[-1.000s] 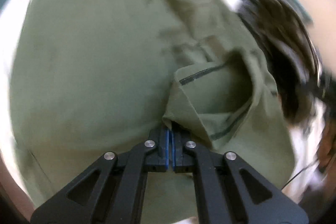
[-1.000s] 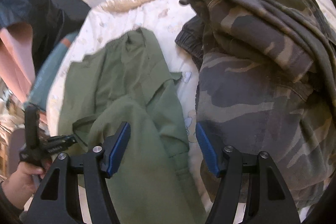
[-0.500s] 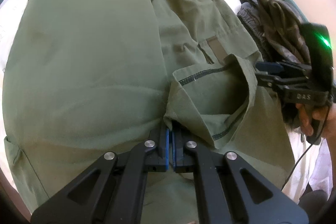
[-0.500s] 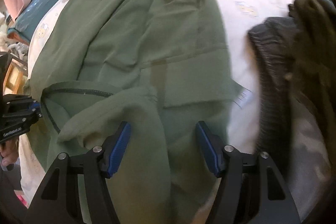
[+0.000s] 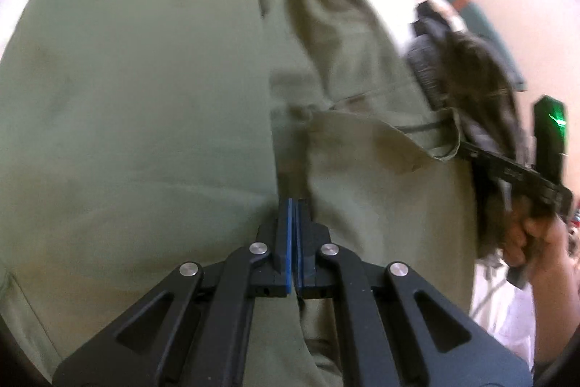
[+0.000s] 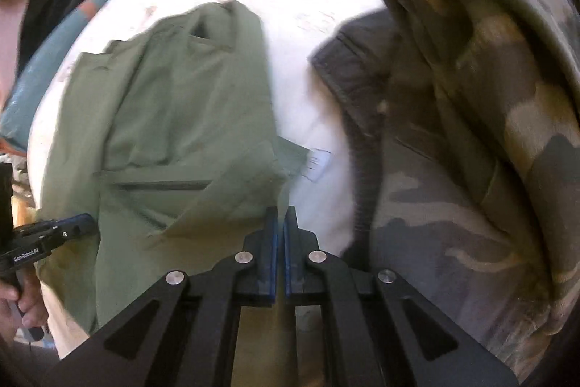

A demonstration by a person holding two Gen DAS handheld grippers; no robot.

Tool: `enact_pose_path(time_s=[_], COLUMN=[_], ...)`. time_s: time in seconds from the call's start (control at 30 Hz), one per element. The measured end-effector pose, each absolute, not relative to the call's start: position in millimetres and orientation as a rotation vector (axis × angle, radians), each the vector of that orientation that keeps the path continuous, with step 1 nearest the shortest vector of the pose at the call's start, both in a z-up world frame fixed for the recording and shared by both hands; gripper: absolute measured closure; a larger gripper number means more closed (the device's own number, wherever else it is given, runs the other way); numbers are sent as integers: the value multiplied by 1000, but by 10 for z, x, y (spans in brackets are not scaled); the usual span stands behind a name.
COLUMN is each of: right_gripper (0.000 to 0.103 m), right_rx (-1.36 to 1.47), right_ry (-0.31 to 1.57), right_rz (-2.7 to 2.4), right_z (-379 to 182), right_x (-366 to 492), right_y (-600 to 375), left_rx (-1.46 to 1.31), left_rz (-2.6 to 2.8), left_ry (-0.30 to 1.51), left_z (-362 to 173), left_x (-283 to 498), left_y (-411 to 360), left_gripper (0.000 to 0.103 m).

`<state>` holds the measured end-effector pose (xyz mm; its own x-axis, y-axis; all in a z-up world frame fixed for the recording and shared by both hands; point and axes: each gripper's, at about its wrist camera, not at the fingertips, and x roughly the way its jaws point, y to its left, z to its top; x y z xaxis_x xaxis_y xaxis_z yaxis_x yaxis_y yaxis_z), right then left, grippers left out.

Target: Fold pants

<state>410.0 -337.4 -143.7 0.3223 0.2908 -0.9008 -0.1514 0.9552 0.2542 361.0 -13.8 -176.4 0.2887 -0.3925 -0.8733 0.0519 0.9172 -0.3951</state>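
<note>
- Olive pants (image 5: 145,118): I take these as my landmark. I see them spread over the white printed bedsheet (image 6: 301,35), waistband at the far end, one leg hem folded back over the body of the garment.
- Left gripper (image 5: 292,205): I see its blue pads pressed together with a fold of the olive pants pinched between them, at the near inner edge of the turned-back leg.
- Right gripper (image 6: 280,213): I see its jaws, which have just been closing, now drawn nearly together on the edge of the olive pants at their right side; the cloth runs in between the pads. From the left wrist view the same tool reaches the outer corner of the folded hem, a green light lit on its body.
- Hands: I see one hand (image 5: 533,242) on the right tool's handle and another hand (image 6: 16,292) on the left tool's.
- Camouflage garment (image 6: 471,151): heaped on the sheet to the right of the pants, apart from them.
- Dark ribbed clothing (image 6: 348,71): tucked under the camouflage heap, on the side facing the pants.
</note>
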Motion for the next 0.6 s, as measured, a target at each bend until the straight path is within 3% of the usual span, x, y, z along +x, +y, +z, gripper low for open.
enact_pose_path(time_s=[0.13,0.2,0.23,0.27,0.5,0.6], right_gripper=[101,101,101,101,101,101], right_rx=[136,120,135,153,295,288], right_ry=[1203,1211,1216,1218,1226,1229], right_rz=[314,309,310,308,201,215], right_z=[-1443,-1440,-1458,-1472,-1596,-1640], right_x=[4067,4067,4056,4076,4074,4037], right_y=[-3358,-3332,-3346,-3356,-3624,-3615], left_rx=[-321,-286,-291,-306,-161,-133], left_rz=[-302,-315,-322,-331,-363,-359], left_ry=[1246,1222,1211,1189,1121,1144], left_z=[-1749,-1696,-1687,-1670,-1638,-1725], left_x=[3617,3618,3627,3639,3811,3925], left_y=[-175,-227,-239,-255,-619,-745], left_gripper=[101,78,57,54,57,68])
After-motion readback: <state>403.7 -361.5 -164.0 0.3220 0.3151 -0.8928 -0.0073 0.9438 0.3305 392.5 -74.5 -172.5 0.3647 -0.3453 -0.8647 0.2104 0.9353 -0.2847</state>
